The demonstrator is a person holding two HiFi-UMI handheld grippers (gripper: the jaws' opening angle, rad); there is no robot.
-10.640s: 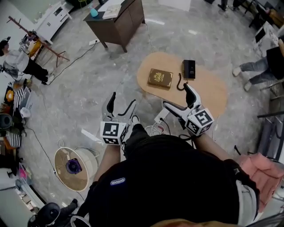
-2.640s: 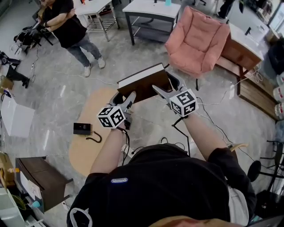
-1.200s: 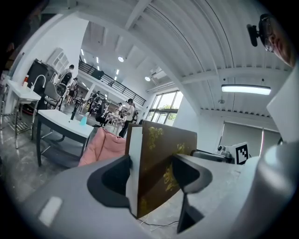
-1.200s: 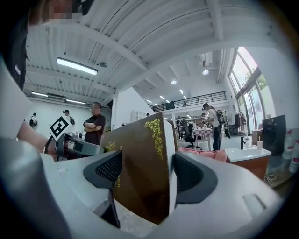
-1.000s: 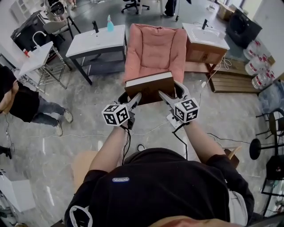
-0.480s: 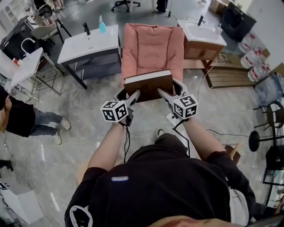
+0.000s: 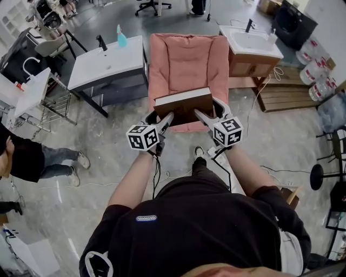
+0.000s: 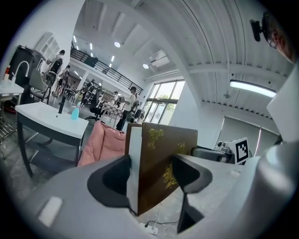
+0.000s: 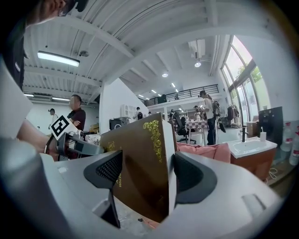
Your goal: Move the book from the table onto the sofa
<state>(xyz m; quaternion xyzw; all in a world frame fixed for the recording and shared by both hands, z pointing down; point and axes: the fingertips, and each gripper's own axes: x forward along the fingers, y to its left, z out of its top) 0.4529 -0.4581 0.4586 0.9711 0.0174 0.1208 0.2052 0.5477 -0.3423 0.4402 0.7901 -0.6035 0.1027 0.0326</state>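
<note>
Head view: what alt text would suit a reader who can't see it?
A person holds a brown book, clamped at each end by the left gripper and right gripper, right by the front of a pink sofa.

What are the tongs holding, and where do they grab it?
The brown book: left tongs pinch its left end, right tongs its right end.

Large open workshop hall, furnished like a showroom
Polished stone floor (image 7: pixel 97 157) with loose cables (image 7: pixel 270 169), a pink sofa (image 7: pixel 186 59), washbasin counters (image 7: pixel 105 59), an office chair (image 7: pixel 154 4) and water bottles (image 7: pixel 320 81); a mezzanine railing (image 8: pixel 100 70) and tall windows (image 9: pixel 243 74) surround it.
</note>
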